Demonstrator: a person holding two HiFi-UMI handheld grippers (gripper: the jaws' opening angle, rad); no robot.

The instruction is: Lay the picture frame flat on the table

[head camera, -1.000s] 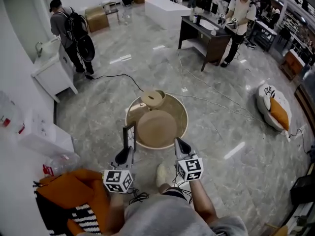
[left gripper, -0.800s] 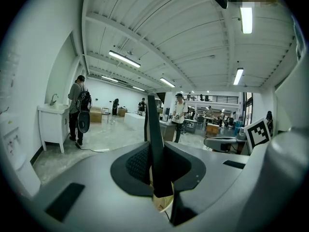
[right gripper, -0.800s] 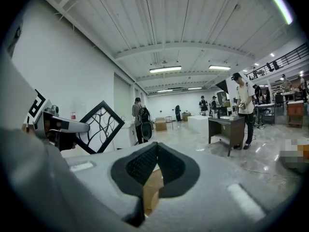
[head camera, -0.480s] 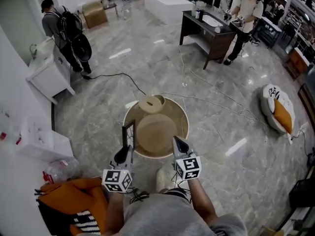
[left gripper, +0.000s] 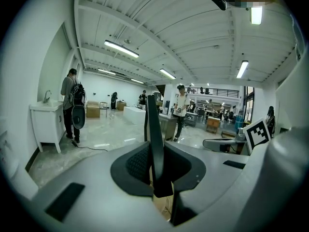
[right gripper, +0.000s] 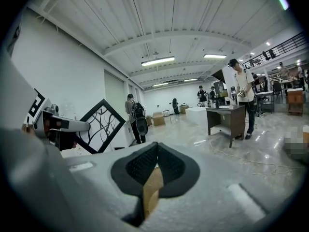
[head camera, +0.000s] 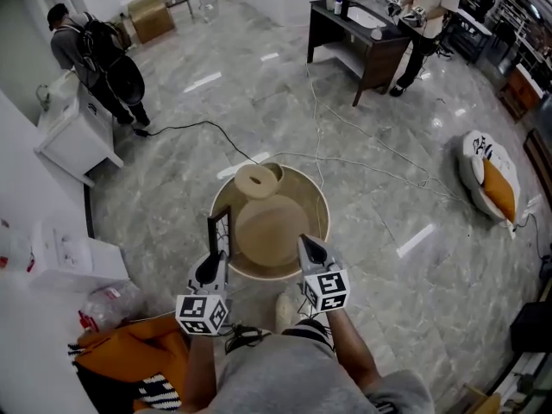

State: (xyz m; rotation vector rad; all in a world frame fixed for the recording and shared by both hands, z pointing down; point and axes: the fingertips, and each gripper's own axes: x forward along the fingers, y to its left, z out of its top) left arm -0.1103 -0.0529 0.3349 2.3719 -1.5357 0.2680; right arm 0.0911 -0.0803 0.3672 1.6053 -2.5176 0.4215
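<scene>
Left gripper [left gripper: 157,164] is clamped on the lower edge of the thin black rectangular picture frame [left gripper: 153,124]. The frame sticks straight up out of the jaws, edge-on to that camera. Right gripper [right gripper: 155,167] has its jaws pressed together with nothing between them, and the frame is off to its left. The round tan wooden table [head camera: 320,207] sits just ahead of both sets of jaws.

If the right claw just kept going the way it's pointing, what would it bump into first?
Probably nothing close: the right claw points level over the round table, with the picture frame off to its left. Depth is hard to judge.
</scene>
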